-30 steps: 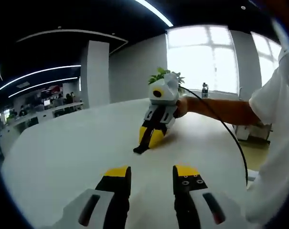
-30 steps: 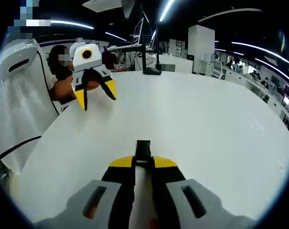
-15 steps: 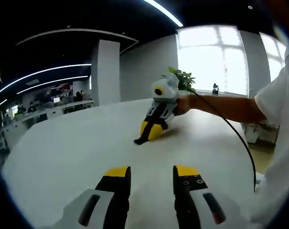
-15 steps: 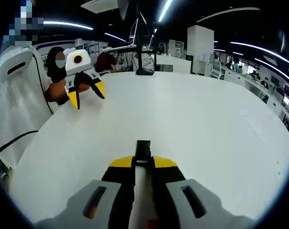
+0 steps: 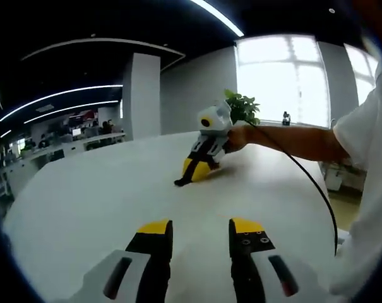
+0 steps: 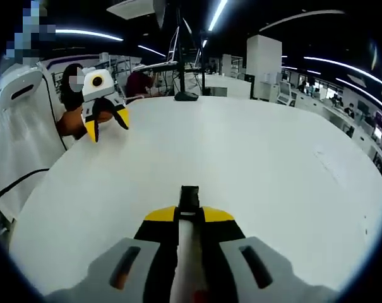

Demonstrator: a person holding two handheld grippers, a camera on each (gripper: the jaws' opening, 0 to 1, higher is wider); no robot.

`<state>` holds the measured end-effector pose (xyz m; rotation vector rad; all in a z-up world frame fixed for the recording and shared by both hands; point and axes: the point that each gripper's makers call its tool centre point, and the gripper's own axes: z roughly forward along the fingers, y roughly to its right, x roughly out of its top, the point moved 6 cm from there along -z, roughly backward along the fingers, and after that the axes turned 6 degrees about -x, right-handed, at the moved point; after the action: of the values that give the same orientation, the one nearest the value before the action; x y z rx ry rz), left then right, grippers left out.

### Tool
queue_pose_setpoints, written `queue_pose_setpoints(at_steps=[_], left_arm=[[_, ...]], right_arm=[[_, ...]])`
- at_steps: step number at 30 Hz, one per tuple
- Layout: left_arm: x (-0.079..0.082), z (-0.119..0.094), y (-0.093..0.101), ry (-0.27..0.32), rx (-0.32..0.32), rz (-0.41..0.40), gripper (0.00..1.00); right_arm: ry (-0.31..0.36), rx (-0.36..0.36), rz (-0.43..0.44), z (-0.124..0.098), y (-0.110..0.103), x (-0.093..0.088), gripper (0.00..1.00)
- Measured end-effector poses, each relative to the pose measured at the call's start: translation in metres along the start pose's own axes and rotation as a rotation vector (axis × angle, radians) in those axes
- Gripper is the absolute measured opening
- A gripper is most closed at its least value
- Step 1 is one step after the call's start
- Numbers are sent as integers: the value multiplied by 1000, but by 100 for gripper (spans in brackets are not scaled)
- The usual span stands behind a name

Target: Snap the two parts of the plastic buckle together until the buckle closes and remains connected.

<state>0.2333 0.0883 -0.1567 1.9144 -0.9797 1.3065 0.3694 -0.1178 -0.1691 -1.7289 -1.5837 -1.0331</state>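
Buckle part [image 6: 189, 196] in right hand-held gripper [image 6: 189, 216]

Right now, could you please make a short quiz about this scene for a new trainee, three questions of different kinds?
1. True or false: the right gripper has its jaws closed on a black buckle part.
2. How do the jaws of the left gripper stand? A) apart, holding nothing B) shut on a cup C) shut on a cable
3. Fill in: the surface under both grippers is a white ____.

Key: 1 true; 2 A; 3 table.
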Motion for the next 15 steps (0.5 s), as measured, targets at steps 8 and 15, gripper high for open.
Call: queue_pose_setpoints(at_steps=[8, 15], left_arm=[[-1, -2, -2, -3, 4, -1, 35], [-2, -3, -4, -3, 9, 4, 36]], right_arm=[[-4, 3, 2, 3, 6, 0, 12], [-6, 0, 10, 4, 21, -3, 12]])
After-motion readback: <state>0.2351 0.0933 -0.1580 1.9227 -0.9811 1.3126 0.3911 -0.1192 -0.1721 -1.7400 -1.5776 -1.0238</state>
